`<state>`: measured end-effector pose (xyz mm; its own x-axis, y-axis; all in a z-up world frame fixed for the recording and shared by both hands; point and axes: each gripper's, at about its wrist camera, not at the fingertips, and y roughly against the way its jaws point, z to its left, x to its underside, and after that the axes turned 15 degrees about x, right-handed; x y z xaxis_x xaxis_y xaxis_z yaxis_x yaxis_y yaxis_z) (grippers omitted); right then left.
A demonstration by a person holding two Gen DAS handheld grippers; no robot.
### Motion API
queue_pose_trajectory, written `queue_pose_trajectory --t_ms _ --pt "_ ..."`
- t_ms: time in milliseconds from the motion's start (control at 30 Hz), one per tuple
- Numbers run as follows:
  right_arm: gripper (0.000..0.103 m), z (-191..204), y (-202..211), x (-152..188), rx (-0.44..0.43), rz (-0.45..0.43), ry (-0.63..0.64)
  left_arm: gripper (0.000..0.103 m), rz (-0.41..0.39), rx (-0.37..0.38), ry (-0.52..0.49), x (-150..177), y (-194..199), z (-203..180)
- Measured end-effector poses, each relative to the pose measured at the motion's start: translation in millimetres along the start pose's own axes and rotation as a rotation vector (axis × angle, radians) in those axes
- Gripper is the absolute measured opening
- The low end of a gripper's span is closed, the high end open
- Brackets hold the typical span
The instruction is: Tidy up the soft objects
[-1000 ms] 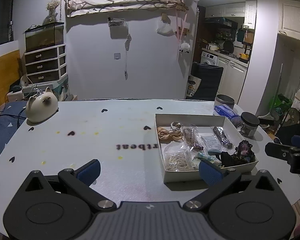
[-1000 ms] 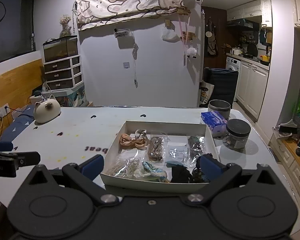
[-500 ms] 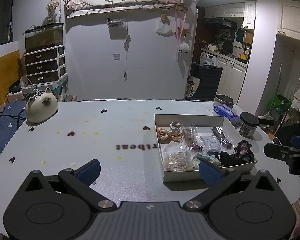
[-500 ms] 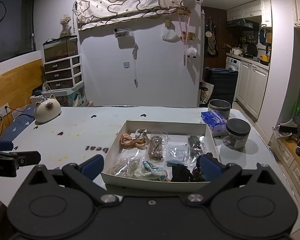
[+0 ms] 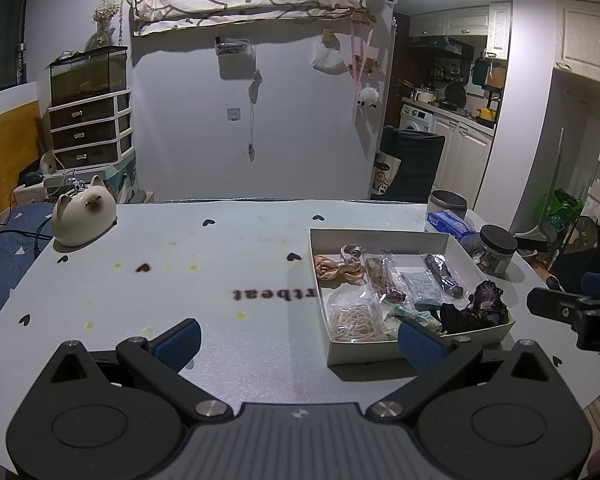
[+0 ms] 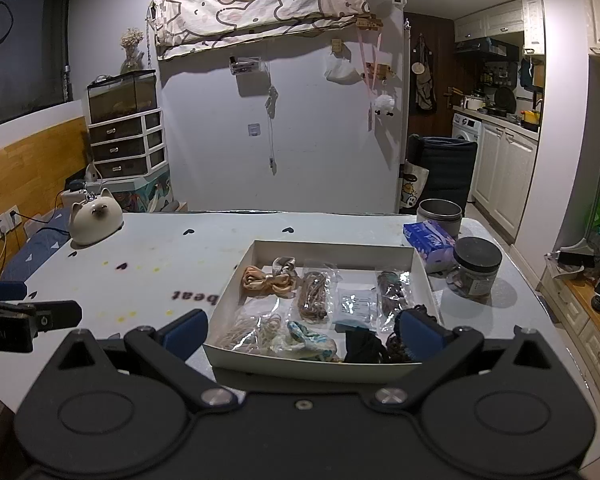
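Nothing much has shifted since a second ago: both grippers hover where they were, over the near edge of the table (image 5: 228, 240). The left gripper (image 5: 298, 342) stands wide open with nothing held, and so does the right gripper (image 6: 302, 330). The white tray (image 6: 332, 250) of soft objects sits toward the table's right side, holding a tan bow (image 6: 266, 280), bagged hair ties (image 5: 354, 318) and a dark scrunchie (image 5: 488, 300).

A shallow white box (image 6: 332, 249) lies flat on the table's right half. Inside lie a tan bow (image 6: 266, 280), bagged hair ties (image 6: 315, 290), and a black scrunchie (image 6: 364, 346) near the front right.
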<state>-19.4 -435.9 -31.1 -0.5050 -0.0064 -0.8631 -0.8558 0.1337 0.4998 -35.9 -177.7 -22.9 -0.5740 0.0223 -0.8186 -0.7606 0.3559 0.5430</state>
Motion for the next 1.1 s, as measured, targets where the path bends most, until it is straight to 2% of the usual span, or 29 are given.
queue_pose_trajectory --t_ms 1100 --pt "0.103 2.1 1.5 0.4 0.001 0.001 0.002 0.103 -0.005 -0.003 0.008 -2.0 4.0 1.9"
